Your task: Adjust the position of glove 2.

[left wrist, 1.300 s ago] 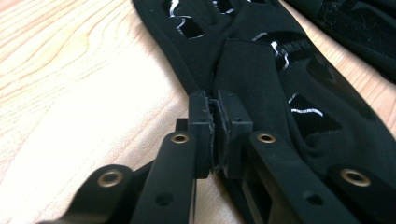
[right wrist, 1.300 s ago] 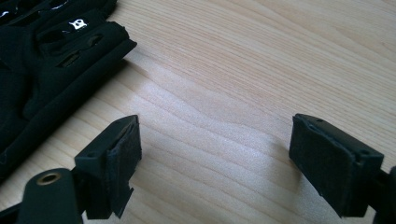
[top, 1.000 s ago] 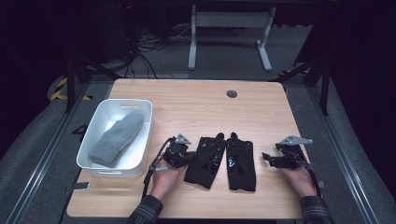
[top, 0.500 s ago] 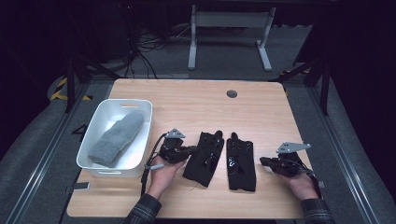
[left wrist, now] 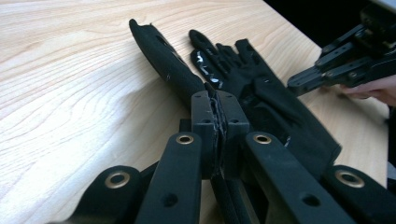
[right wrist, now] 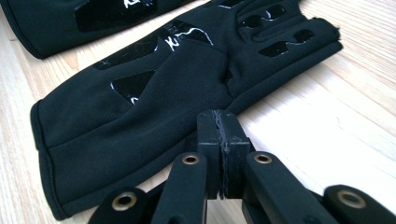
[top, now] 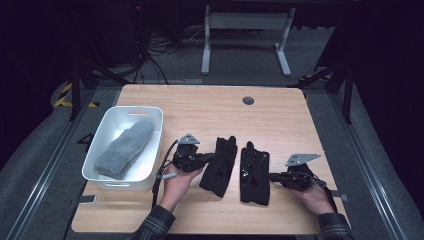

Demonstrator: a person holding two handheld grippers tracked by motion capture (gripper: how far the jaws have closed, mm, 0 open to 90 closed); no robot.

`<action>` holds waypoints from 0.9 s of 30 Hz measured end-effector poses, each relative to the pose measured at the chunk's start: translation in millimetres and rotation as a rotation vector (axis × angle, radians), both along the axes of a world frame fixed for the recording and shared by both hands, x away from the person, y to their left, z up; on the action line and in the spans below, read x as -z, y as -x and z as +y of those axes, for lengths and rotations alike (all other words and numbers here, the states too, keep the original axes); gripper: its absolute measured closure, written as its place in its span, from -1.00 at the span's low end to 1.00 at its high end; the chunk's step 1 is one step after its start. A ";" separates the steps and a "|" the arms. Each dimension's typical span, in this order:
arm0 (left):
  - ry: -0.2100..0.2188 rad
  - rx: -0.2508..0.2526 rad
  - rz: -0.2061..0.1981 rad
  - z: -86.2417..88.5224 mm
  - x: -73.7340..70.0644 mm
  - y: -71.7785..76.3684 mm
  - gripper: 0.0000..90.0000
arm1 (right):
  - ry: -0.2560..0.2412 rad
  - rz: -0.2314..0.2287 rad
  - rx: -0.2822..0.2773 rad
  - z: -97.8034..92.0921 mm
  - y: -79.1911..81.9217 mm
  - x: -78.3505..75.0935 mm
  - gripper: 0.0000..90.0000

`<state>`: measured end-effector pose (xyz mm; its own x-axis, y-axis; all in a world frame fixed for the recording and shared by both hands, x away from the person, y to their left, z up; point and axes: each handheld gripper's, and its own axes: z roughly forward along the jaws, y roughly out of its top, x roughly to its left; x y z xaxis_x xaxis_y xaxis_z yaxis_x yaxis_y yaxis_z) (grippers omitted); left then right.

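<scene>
Two black gloves lie side by side on the wooden table (top: 200, 107). My left gripper (top: 209, 158) is shut on the near side edge of the left black glove (top: 218, 167), which stands up as a ridge from its jaw tips (left wrist: 163, 58). My right gripper (top: 273, 176) is shut at the outer edge of the right black glove (top: 254, 172). In the right gripper view its jaw tips cover that edge and the fabric (right wrist: 154, 100) creases toward them. The right gripper (left wrist: 322, 74) also appears in the left gripper view, beside the right black glove (left wrist: 261, 93).
A white bin (top: 102, 137) with a grey mitten (top: 125, 147) in it stands at the table's left, close to my left hand. A dark round grommet (top: 248, 100) sits near the far edge. Bare wood lies behind the gloves.
My right gripper has moved left from beside the table's right edge up to the right glove. The left gripper shifted slightly at the left glove's edge.
</scene>
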<state>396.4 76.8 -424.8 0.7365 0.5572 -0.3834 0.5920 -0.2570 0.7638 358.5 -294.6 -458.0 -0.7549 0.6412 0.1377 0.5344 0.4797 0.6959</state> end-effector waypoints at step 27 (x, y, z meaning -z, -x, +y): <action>0.018 0.067 -0.020 -30.0 -20.8 -2.2 0.95 | -0.014 -0.012 -0.056 36.8 -12.2 2.5 1.00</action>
<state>398.6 46.8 -404.0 0.7795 0.4995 -0.3781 0.5587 -0.2814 0.7801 370.7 -257.8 -460.4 -0.7911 0.5963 0.1368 0.4984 0.4986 0.7092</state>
